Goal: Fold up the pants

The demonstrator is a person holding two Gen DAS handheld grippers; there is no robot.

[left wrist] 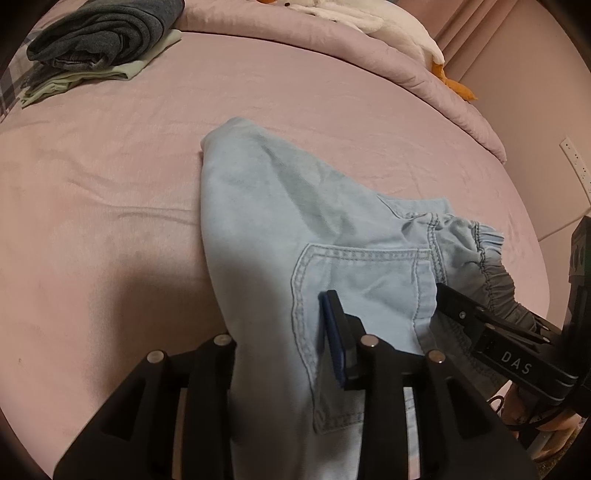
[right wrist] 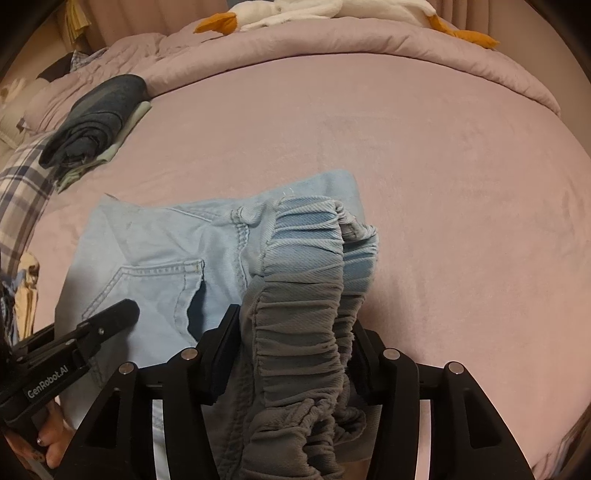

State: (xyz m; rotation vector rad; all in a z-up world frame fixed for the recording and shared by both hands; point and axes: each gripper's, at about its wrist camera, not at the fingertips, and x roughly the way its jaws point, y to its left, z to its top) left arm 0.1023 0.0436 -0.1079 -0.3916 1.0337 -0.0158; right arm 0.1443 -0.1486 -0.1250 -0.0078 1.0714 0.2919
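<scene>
Closest to lens, right-wrist view: right claw pinching bunched elastic waistband of light-blue denim pants, both pads against gathered cloth, band standing up off pink bed. Left-wrist view: left claw set narrow-ish over seat of pants beside back pocket; cloth draped across gap and hiding one finger, so can't tell if gripped or just lying btwn fingers. Bare hand on left handle at 7 o'clock in right view.

Pants at centre of bed, already doubled over: folded edge toward 11 o'clock in left view, waistband end toward 4 o'clock, pocket side up. Legs not visible as separate pieces.

Elsewhere: stack of folded clothes, dark grey on top, at 10 o'clock, well apart from pants; pushed-back quilt along 12 o'clock w/ white-and-orange plush toy on it.

Step, as judged: mid-fold, waist end lifted, prob. about to go over toward far folded edge or get laid flat. Next move calls for both claws travelling together, keeping waistband level, setting edge on edge w/o dragging lower layer, then smoothing bunched elastic.
</scene>
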